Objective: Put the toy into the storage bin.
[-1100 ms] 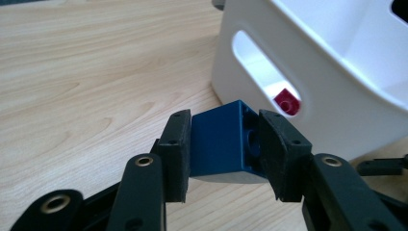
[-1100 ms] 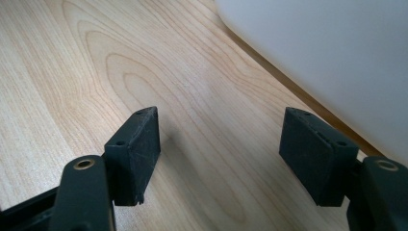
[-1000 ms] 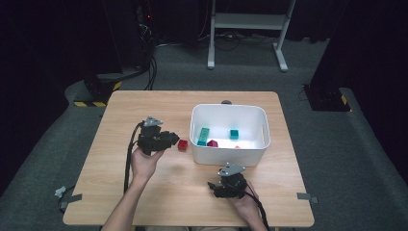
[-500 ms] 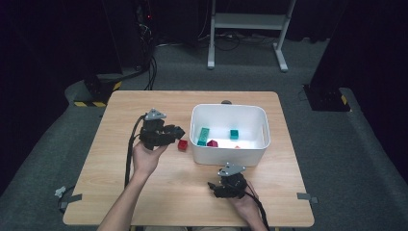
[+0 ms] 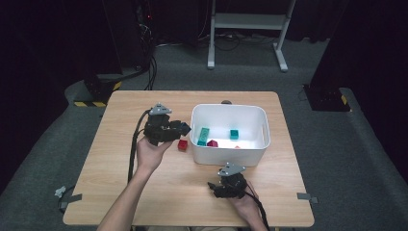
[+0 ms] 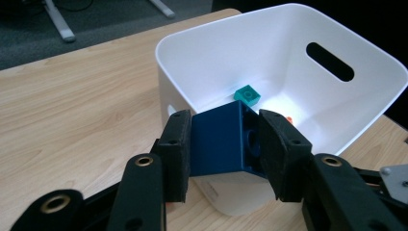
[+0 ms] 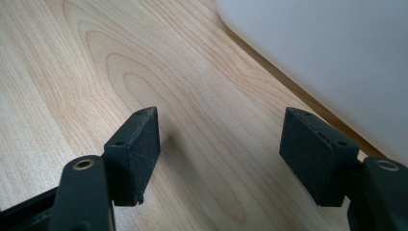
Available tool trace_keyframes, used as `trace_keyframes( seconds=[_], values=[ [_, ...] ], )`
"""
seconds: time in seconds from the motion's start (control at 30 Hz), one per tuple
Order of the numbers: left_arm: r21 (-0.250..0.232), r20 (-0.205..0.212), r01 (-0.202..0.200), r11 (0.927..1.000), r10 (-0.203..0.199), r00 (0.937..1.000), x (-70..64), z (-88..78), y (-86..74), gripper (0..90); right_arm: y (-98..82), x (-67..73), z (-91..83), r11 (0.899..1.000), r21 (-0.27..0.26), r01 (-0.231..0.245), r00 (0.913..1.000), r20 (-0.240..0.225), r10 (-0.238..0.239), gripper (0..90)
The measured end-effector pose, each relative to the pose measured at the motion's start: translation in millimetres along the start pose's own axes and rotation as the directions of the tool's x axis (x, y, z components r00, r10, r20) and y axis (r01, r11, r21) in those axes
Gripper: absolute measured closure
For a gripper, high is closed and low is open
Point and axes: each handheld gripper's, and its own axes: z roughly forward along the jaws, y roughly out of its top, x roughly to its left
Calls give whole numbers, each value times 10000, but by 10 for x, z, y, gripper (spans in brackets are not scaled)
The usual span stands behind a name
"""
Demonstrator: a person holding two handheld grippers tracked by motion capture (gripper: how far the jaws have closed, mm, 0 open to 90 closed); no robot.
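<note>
My left gripper (image 5: pixel 181 129) is shut on a dark blue brick (image 6: pixel 221 139), held in the air just left of the white bin (image 5: pixel 228 107). In the left gripper view the pads (image 6: pixel 177 144) press on the brick's two sides, in front of the bin's near corner (image 6: pixel 192 36). A red brick (image 5: pixel 182 145) lies on the table below, against the bin's left wall. My right gripper (image 5: pixel 215 186) rests low near the table's front edge. Its jaws stand open (image 7: pixel 221 154) over bare wood, with the bin's wall (image 7: pixel 337 48) to their right.
Inside the bin lie a green brick (image 5: pixel 203 136), a teal brick (image 5: pixel 234 134), a magenta brick (image 5: pixel 212 143) and a small orange piece (image 5: pixel 237 147). The teal brick (image 6: pixel 248 95) sits on the bin's floor. Dark floor surrounds the table (image 5: pixel 120 192).
My left gripper has risen with the blue brick and come a little closer to the bin. The right gripper and the red brick have stayed where they were.
</note>
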Motion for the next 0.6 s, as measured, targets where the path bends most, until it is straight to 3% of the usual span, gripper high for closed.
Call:
trace_keyframes(
  seconds=[0.6],
  values=[
    [5,803,-234,9997,233,9965,-213,187,159,568,0,3,0,10000,3,-27,10000,-12,28,302]
  ],
)
